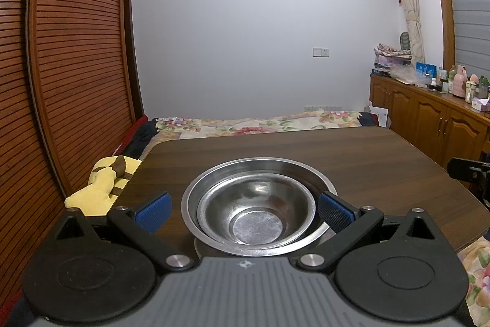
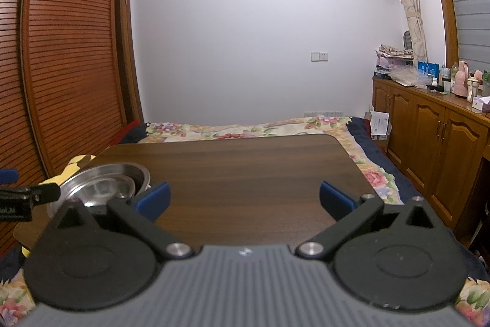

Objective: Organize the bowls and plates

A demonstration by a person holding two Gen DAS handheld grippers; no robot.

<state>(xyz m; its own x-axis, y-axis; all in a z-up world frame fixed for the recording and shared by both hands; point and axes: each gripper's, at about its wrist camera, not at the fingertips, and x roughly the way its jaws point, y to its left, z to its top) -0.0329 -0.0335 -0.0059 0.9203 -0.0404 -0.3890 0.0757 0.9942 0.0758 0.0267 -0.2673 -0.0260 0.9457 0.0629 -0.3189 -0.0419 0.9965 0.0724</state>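
A small steel bowl (image 1: 255,212) sits nested inside a larger steel bowl (image 1: 260,170) on the dark wooden table (image 1: 367,161). My left gripper (image 1: 243,210) is open, its blue-padded fingers (image 1: 153,212) spread to either side of the nested bowls; the right pad is close to the big bowl's rim. In the right wrist view the same stacked bowls (image 2: 101,184) lie at the table's left edge. My right gripper (image 2: 243,199) is open over bare table (image 2: 245,167), holding nothing.
A yellow plush toy (image 1: 101,189) lies off the table's left edge. A bed with a floral cover (image 2: 245,126) runs behind the table. Wooden cabinets (image 2: 428,137) with bottles on top stand at right, a slatted wardrobe (image 1: 61,66) at left.
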